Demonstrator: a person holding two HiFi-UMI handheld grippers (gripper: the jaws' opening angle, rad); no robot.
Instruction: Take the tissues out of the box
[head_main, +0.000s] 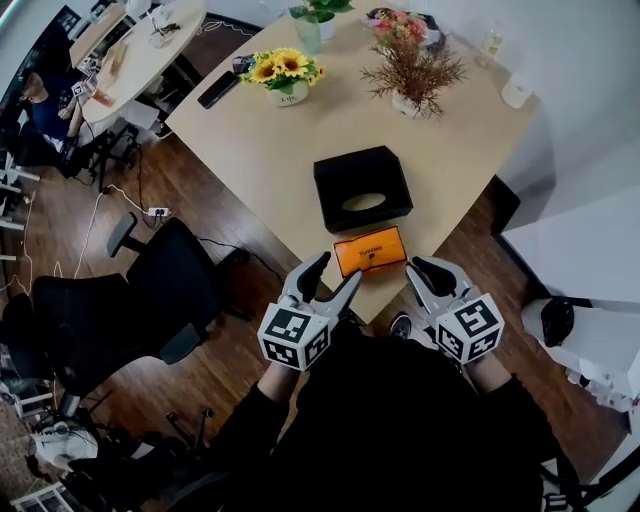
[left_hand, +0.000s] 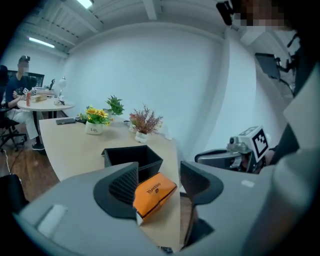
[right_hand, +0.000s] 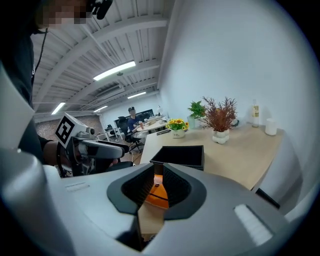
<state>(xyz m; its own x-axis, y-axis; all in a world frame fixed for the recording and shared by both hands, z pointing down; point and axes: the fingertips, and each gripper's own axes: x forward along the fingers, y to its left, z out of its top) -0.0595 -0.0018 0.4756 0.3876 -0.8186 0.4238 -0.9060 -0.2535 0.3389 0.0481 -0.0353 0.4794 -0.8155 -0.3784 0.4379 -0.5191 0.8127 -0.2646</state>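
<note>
Orange tissue pack (head_main: 370, 250) flat on the pale counter (head_main: 260, 150), low centre of the head view, close to the counter's near edge. Out of the box and lying just below it. Black tissue box (head_main: 362, 187) upright at frame centre, oval slot in its top, apart from the pack by a thin strip of counter.

Left gripper (head_main: 342, 268) at lower centre-left, just beside the pack's lower left corner, jaws spread about halfway. In the left gripper view (left_hand: 159, 182), pack (left_hand: 152, 195) seen in the gap between the pads, not pressed by either; box (left_hand: 132, 159) behind it. Nothing held.

Right gripper (head_main: 420, 268) at lower centre-right, just beside the pack's right end. In the right gripper view (right_hand: 156, 182), jaws nearly together, only a thin slit left, a sliver of orange pack (right_hand: 157, 192) showing through it, box (right_hand: 180, 156) beyond. Nothing gripped.

Farther up the counter: pot of sunflowers (head_main: 285, 75) at upper centre-left, dark phone (head_main: 218, 89) left of it, vase of dried twigs (head_main: 412, 75) at upper centre-right, white cup (head_main: 516, 90) near the right edge. Black office chair (head_main: 160, 290) on the wooden floor at left. Round table (head_main: 140, 45) in the upper left corner, a person (head_main: 45, 100) seated beside it.
</note>
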